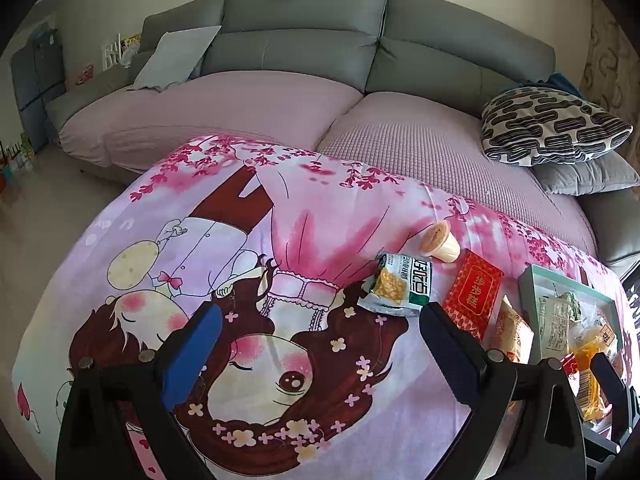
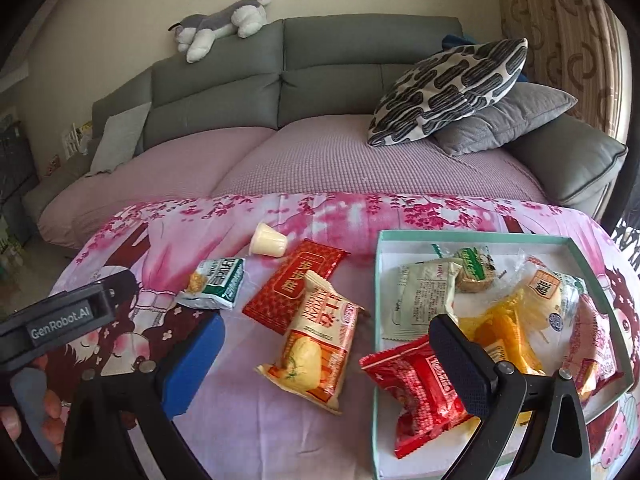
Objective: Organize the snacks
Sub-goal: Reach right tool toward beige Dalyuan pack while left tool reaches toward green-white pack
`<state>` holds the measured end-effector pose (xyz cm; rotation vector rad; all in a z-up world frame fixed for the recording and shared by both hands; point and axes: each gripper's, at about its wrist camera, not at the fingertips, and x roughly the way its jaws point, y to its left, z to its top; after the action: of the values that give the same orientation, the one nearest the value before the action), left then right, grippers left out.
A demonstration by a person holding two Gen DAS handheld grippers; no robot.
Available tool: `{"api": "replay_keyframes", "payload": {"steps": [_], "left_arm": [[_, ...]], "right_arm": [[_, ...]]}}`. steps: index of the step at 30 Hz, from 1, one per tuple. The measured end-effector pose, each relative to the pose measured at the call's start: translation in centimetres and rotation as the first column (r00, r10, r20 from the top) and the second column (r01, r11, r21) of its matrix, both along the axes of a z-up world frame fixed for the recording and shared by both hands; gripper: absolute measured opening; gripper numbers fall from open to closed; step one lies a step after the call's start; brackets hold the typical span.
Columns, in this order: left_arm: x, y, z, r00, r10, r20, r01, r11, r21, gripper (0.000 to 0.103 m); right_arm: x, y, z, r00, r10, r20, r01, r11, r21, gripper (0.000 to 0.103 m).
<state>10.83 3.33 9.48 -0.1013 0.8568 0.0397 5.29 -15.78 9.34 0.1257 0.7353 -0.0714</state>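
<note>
Right wrist view: right gripper (image 2: 324, 364) spread wide above yellow-orange plastic snack packet (image 2: 316, 344), apparently clear of it; left gripper (image 1: 320, 344) likewise spread.

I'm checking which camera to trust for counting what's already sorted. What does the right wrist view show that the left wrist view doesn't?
Only the right wrist view shows the box's whole inside, with the red packet at its near corner, and a hand's fingers under the left gripper.

Only the left wrist view shows the tablecloth's bare left half.

Both show the green packet, jelly cup, red flat packet, orange packet and sofa.
</note>
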Motion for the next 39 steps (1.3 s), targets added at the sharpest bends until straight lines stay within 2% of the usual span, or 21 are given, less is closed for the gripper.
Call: {"api": "replay_keyframes", "payload": {"steps": [3, 10, 13, 17, 21, 27, 31, 39], "left_arm": [[0.3, 0.3, -0.2, 1.0, -0.001, 0.006, 0.001, 1.0, -0.008, 0.099], [1.2, 1.0, -0.7, 1.0, 0.009, 0.006, -0.009, 0.999, -0.053, 0.099], [1.6, 1.1, -1.0, 1.0, 0.013, 0.003, -0.013, 0.998, -0.065, 0.099], [2.0, 1.0, -1.4, 1.0, 0.007, -0.001, -0.007, 0.996, -0.088, 0.099], [2.3, 0.5, -1.7, 1.0, -0.003, -0.007, 0.002, 0.996, -0.092, 0.099], [2.8, -0.1, -1.9, 0.999, -0.02, -0.025, 0.018, 0.996, -0.083, 0.099], [3.3, -0.6, -2.2, 0.998, -0.042, -0.045, 0.037, 0.994, -0.101, 0.099], [5.1, -2.3, -3.7, 0.991, -0.088, -0.103, 0.08, 0.994, -0.08, 0.099]], "right_arm": [[0.6, 0.9, -0.2, 1.0, 0.03, 0.002, -0.03, 1.0, 0.006, 0.102], [1.9, 1.4, -1.6, 0.996, 0.077, -0.047, -0.075, 0.996, 0.043, 0.09], [2.4, 1.0, -2.2, 0.995, 0.071, -0.075, -0.067, 0.996, 0.054, 0.083], [2.7, -0.2, -2.9, 0.993, 0.032, -0.11, -0.025, 0.998, 0.057, 0.079], [3.0, -1.4, -3.5, 0.99, -0.008, -0.14, 0.019, 0.997, 0.073, 0.074], [3.2, -1.3, -3.5, 0.99, 0.029, -0.14, -0.011, 0.992, 0.126, 0.067], [3.6, -1.0, -3.8, 0.986, 0.036, -0.162, -0.017, 0.993, 0.119, 0.063], [4.1, -1.5, -4.4, 0.98, 0.031, -0.197, -0.007, 0.992, 0.123, 0.058]]}}
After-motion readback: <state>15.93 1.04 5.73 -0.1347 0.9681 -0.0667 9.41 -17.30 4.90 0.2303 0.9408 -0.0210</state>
